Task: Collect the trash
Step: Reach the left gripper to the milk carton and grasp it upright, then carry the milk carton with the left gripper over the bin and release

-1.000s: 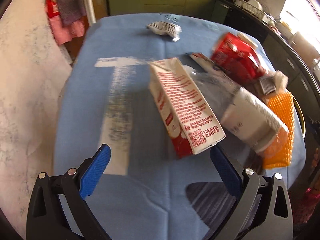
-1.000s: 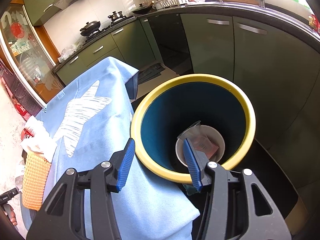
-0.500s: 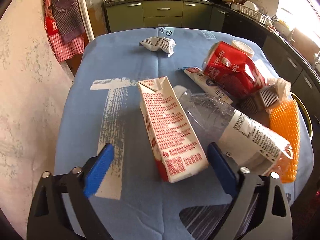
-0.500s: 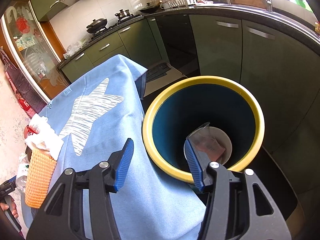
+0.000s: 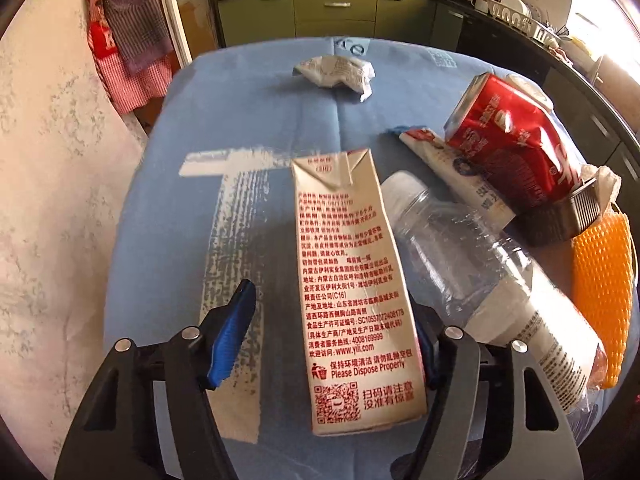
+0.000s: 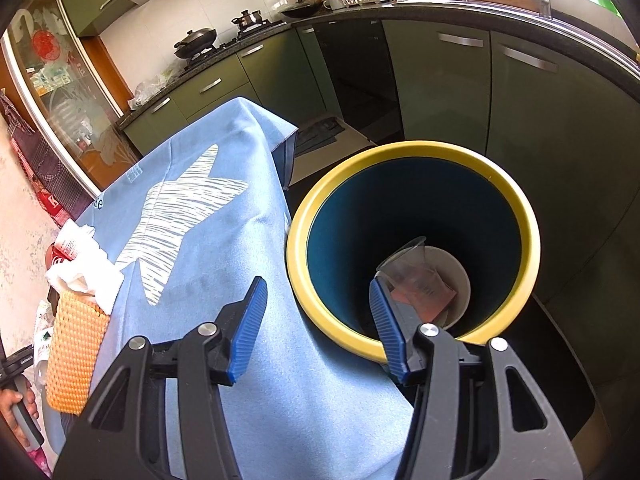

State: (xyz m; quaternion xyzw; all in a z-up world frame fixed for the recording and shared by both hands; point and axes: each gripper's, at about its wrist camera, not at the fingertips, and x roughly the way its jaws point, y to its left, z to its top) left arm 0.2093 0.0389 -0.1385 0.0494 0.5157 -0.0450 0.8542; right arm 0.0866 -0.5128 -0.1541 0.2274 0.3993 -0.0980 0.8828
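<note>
Your left gripper (image 5: pixel 332 340) is closing around the milk carton (image 5: pixel 352 292) lying on the blue cloth (image 5: pixel 248 112); its left pad is clear of the carton, while the right pad looks close against it, though it is partly hidden. Only this view shows the clear bottle (image 5: pixel 492 280), red can (image 5: pixel 516 148) and crumpled wrapper (image 5: pixel 336 72). Your right gripper (image 6: pixel 318 328) hangs half-open and empty over the yellow-rimmed bin (image 6: pixel 520 216), the only view showing the clear cup (image 6: pixel 416 276) inside.
</note>
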